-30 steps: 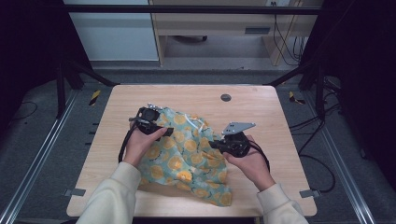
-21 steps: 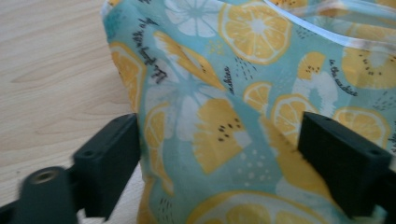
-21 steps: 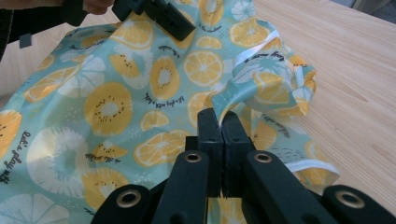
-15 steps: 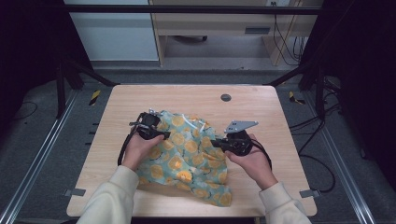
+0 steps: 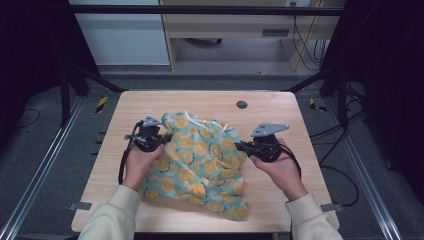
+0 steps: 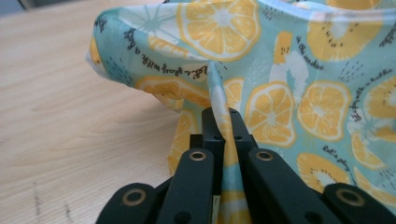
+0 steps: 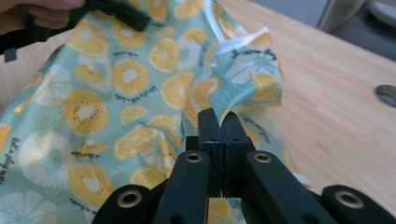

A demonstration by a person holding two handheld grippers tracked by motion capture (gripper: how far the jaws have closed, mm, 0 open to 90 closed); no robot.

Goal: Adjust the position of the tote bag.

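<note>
L gripper jaws have just closed, now clamped on cloth fold at 9 o'clock; R gripper clamped at 3. Both edges gripped, ready to lift/spread over counter.

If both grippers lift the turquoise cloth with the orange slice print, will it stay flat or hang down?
The turquoise cloth with the orange slice print would probably sag between the left gripper and right gripper, since it already lies crumpled in soft folds. It seems thin and light: each shut pair of jaws pinches just a small ridge. It may slip if tugged.
</note>
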